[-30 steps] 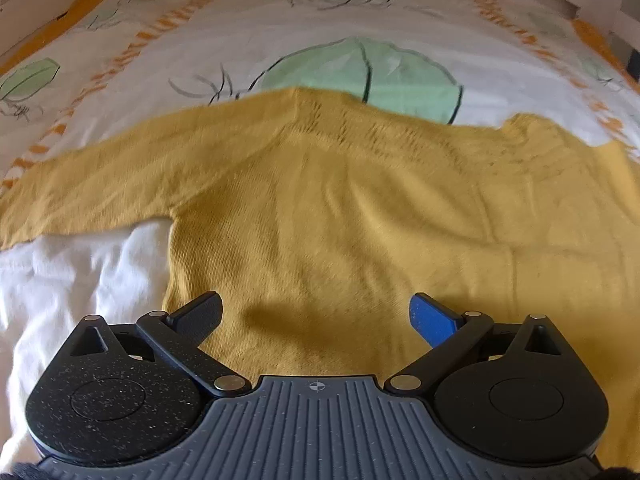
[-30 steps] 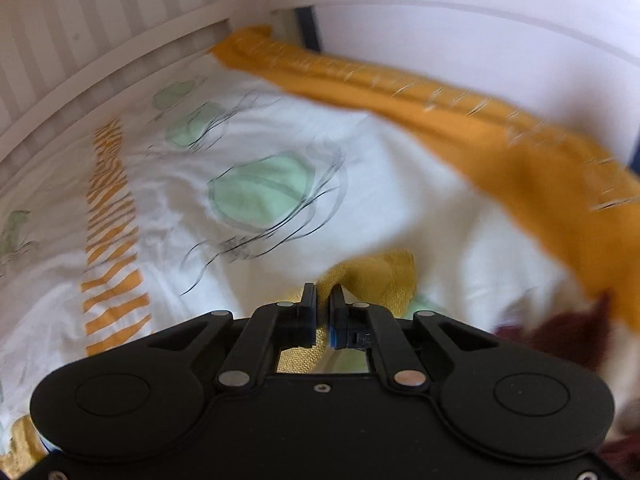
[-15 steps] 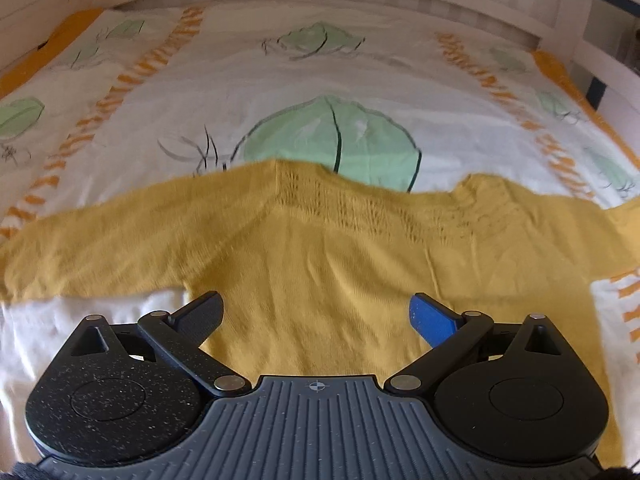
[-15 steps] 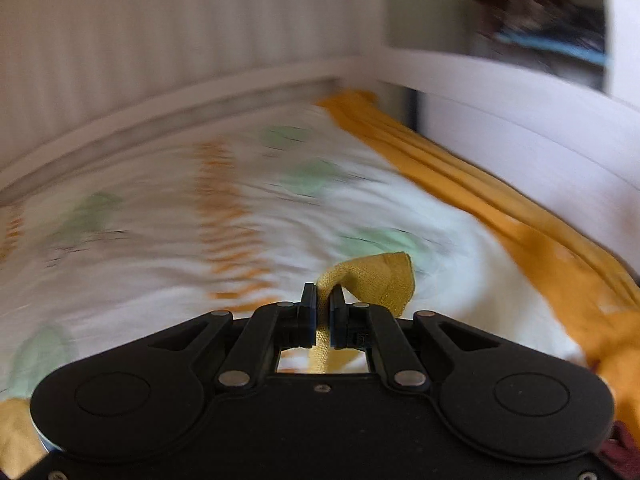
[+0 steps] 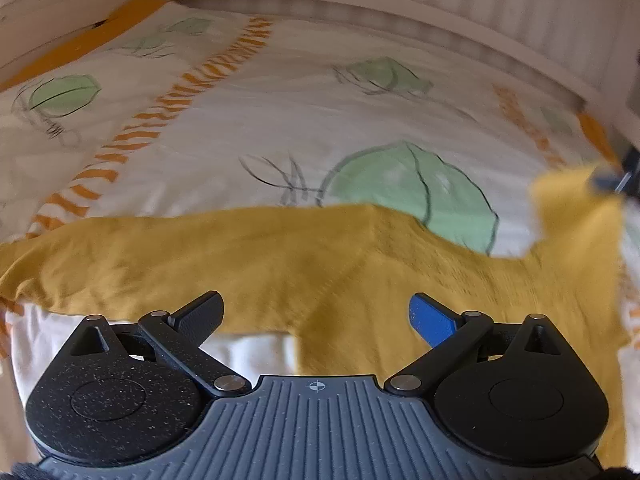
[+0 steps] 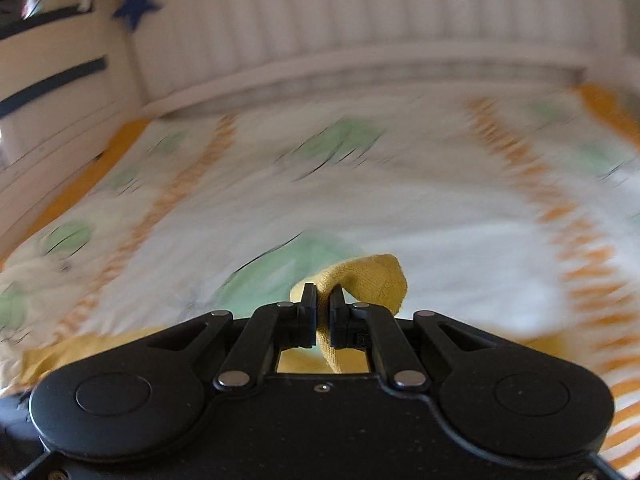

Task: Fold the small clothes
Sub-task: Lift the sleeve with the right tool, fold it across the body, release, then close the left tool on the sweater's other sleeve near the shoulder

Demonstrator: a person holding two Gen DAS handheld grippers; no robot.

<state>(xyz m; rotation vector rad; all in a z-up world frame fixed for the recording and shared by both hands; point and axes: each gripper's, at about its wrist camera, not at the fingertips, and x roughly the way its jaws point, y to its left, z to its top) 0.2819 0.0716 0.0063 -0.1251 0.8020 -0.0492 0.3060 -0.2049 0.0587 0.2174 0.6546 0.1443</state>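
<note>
One sleeve of the sweater (image 5: 320, 264) (lying crosswise) pinched by right gripper (image 6: 323, 300); left gripper (image 5: 316, 312) agape.

Home bedroom; bed (image 5: 280, 120) with leaf-print duvet; white slatted bedframe (image 6: 360, 20); blue star decoration (image 6: 136, 2)

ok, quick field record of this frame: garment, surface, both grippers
garment: yellow knit sweater, spread flat, one sleeve out to the side
surface: bedsheet with leaf print
left gripper: open, over the sweater, holding nothing
right gripper: shut on the sweater's sleeve end, lifted off the sheet
blur: right view smeared
</note>
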